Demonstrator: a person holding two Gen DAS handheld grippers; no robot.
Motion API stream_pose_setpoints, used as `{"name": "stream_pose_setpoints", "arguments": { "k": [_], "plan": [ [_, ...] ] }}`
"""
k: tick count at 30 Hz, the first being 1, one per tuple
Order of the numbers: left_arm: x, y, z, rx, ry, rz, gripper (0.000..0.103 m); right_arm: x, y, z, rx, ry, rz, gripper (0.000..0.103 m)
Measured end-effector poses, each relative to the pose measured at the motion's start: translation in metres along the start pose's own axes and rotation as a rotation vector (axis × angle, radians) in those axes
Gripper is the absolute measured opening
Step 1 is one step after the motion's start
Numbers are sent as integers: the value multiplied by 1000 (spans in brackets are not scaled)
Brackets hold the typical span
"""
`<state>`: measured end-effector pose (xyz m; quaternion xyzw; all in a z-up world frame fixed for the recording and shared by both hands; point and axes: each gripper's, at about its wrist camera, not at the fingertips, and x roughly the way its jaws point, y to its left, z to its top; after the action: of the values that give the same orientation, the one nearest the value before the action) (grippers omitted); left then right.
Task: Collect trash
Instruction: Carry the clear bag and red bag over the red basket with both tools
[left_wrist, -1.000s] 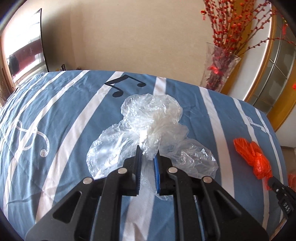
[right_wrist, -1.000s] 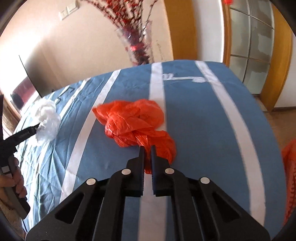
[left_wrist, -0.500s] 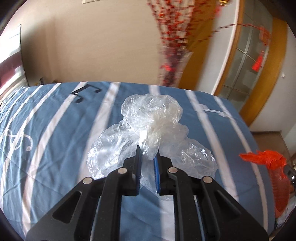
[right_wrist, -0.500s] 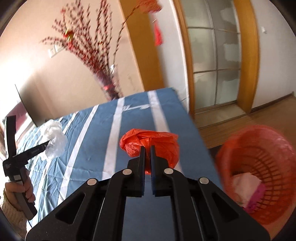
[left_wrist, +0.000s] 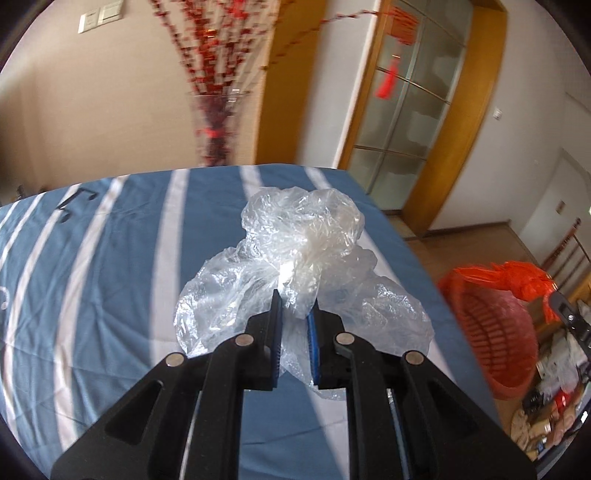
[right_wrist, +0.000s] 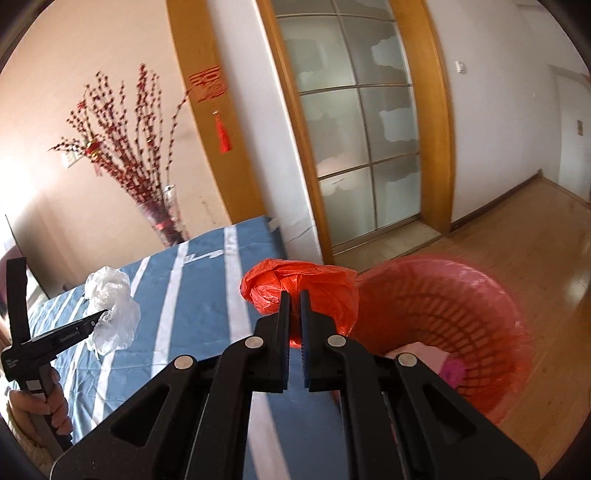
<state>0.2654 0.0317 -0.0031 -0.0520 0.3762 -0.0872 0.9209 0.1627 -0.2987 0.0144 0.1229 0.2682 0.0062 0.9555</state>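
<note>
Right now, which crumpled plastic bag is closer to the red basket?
The orange plastic bag, pinched in the right gripper beside the red mesh basket. The clear plastic bag, in the left gripper, hangs over the blue striped bedspread.

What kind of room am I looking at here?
Probably a home bedroom: a bed under a blue sheet with white stripes, a wood-framed frosted glass door, and a glass vase of red berry branches against the wall.

You are in a home bedroom: a bed with striped blue bedding, a vase of red branches, wooden floor.
</note>
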Motion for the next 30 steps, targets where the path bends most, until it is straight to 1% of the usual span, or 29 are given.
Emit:
{"name": "stream_pose_setpoints", "arguments": {
  "k": [13, 14, 18, 22, 30],
  "plan": [
    [13, -103, -10, 101, 42, -160, 13, -21, -53, -5, 71, -44, -77, 5],
    [14, -111, -11, 109, 45, -173, 13, -23, -57, -5, 75, -48, -83, 3],
    [19, -139, -14, 136, 55, -211, 13, -24, -69, -5, 86, -58, -107, 1],
    [31, -171, -23, 148, 100, -265, 13, -20, -82, -10, 109, -48, -116, 1],
    [49, -226, -39, 217, 158, -325, 14, -32, -109, -15, 156, -56, -150, 1]
  ]
}}
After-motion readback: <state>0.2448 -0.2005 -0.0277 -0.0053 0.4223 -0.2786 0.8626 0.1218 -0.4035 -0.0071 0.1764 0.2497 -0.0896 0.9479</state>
